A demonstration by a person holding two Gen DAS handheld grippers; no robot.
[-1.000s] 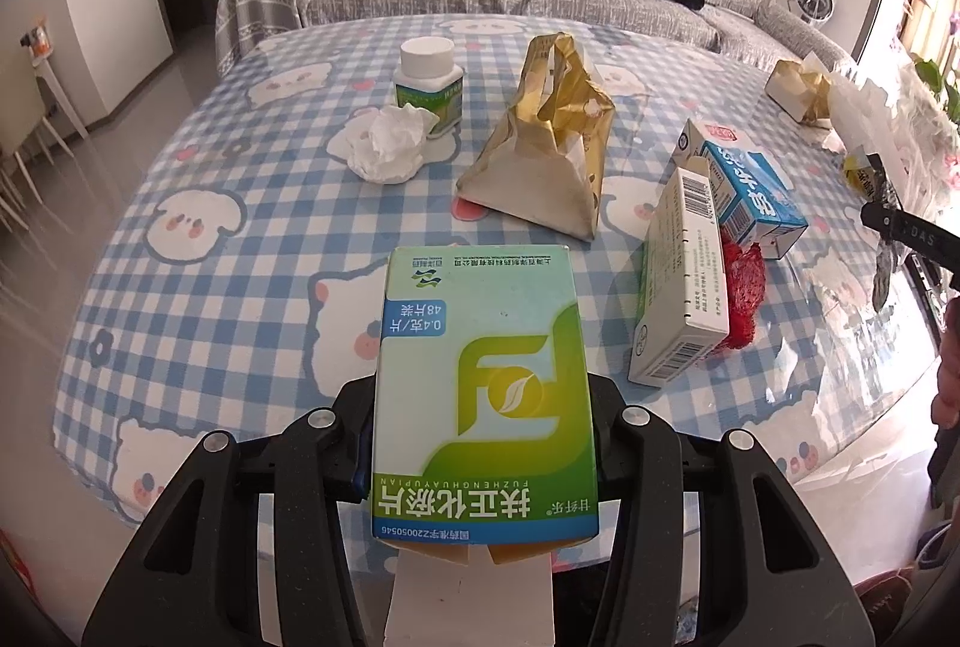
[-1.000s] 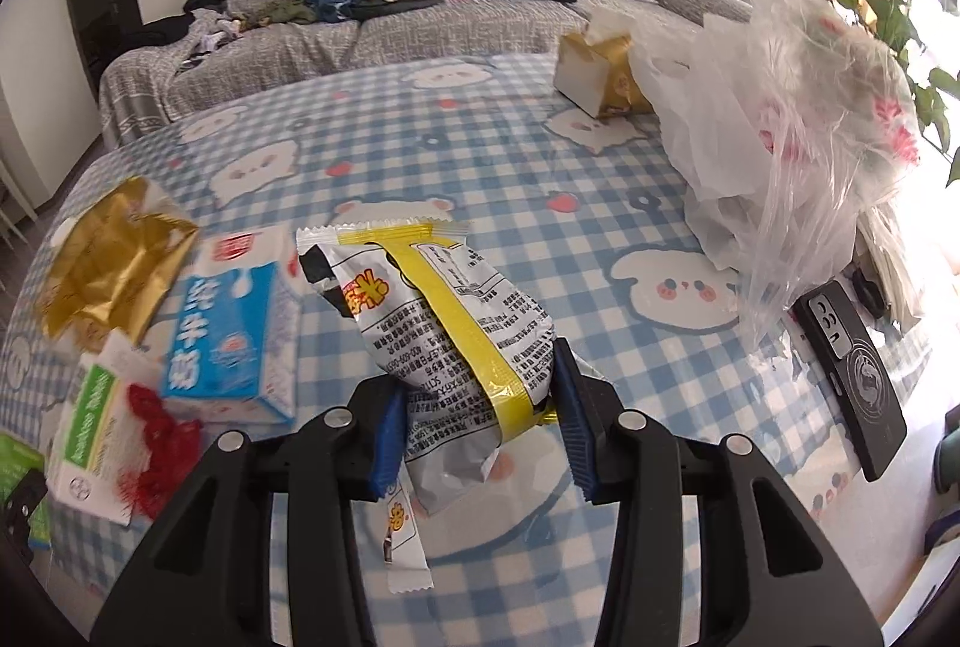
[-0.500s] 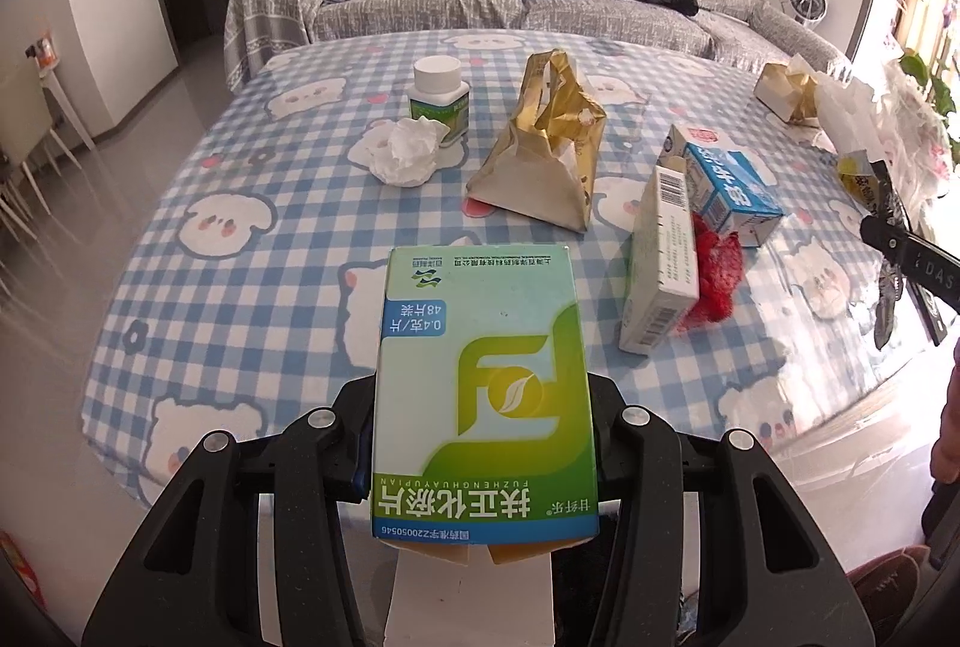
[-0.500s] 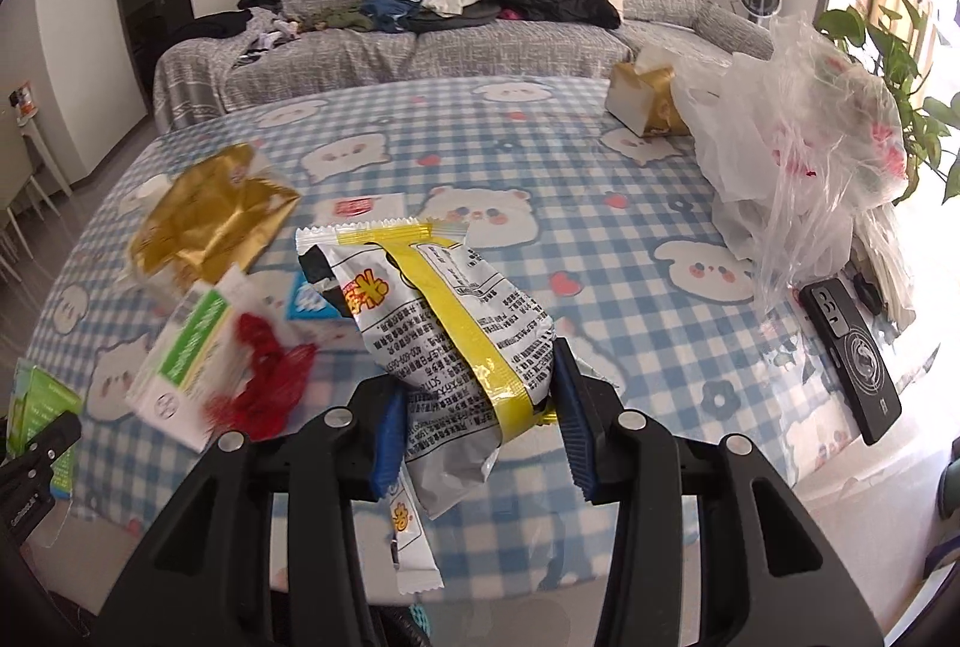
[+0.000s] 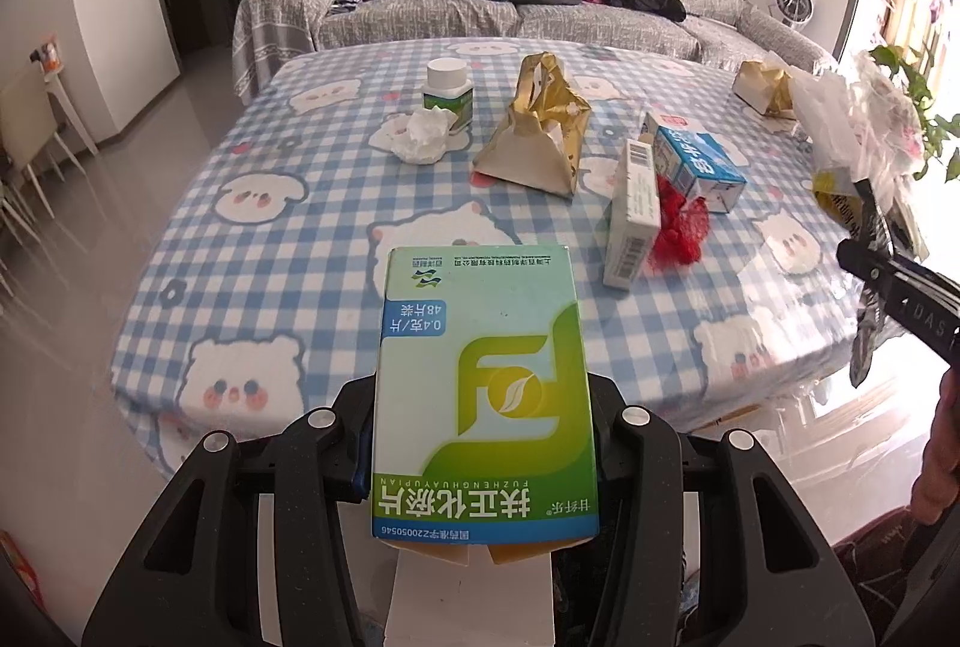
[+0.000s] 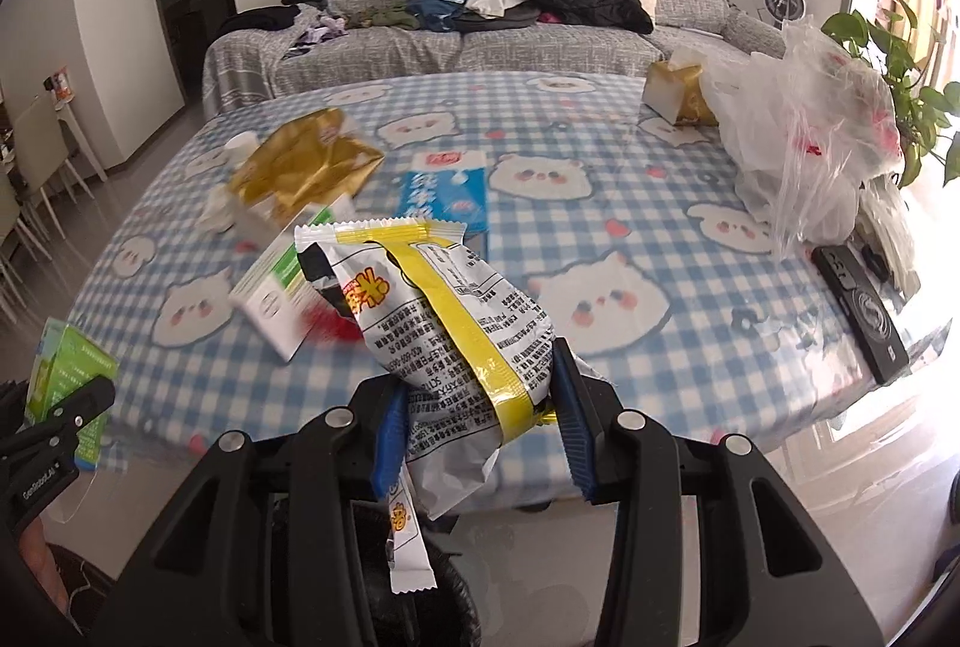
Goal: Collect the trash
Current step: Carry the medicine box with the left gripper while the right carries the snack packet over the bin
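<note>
Trash in both tools, held clear of the counter (image 5: 252, 251): left tool (image 5: 483, 443) clamped on a green and white medicine box (image 5: 483, 395), right tool (image 6: 474, 407) clamped on a crinkled snack wrapper (image 6: 444, 335) with a yellow stripe. Both loads near the counter's front edge, above the floor. Probably mid-carry toward a bin; no bin clearly in view.

To do the carry well:
- Keep both grips firm; box pinched low on its sides, so likely to pivot if swung fast.
- Wrapper soft and slippery, loose tail (image 6: 408, 539) hanging below the pads; avoid snagging it.
- Hold both tools apart from each other during the move.
- Release only once squarely above the receptacle, one tool at a time.

Left on the counter for later rounds: crumpled tissue (image 5: 423, 140), white-capped bottle (image 5: 447, 92), gold paper bag (image 5: 537, 131), white carton (image 5: 630, 215) touching red netting (image 5: 681, 230), blue milk box (image 5: 696, 161), clear plastic bag (image 6: 804, 131). Black phone-like device (image 6: 861, 311) near the edge probably not trash.
</note>
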